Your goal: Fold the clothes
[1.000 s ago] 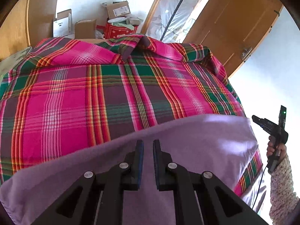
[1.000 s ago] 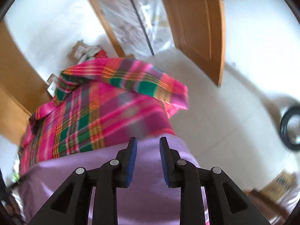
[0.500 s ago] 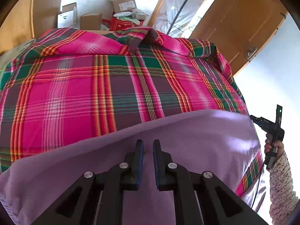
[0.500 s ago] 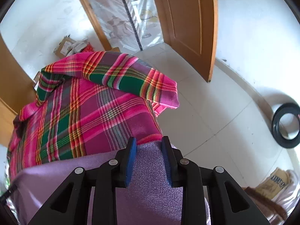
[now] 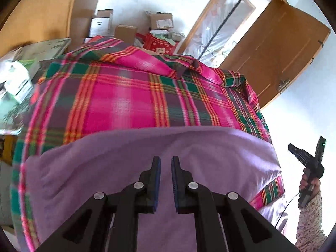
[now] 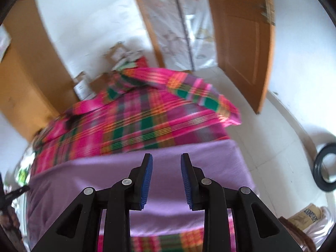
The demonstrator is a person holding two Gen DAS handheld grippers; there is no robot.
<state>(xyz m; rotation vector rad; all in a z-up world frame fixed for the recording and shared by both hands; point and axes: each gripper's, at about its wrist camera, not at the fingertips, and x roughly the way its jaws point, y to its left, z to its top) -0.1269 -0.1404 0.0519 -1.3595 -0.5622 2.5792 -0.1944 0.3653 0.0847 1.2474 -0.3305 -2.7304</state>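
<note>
Lilac cloth (image 5: 147,159) covers the near half of the plaid shirt (image 5: 130,96). Left claw (image 5: 166,163) stands nearly closed, gripping nothing. Right claw (image 6: 166,163) gapes empty; door (image 6: 241,42) at one o'clock.

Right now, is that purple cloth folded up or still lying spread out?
Spread out. The purple cloth lies flat over the plaid cloth, one straight edge and a corner showing. Whether it is doubled over cannot be told.

Desk covered by a pink, green and orange plaid cloth (image 5: 130,96), which hangs over the far corner (image 6: 218,109). A folded purple garment (image 5: 189,147) lies flat directly on the cloth at the near edge (image 6: 172,174).
</note>
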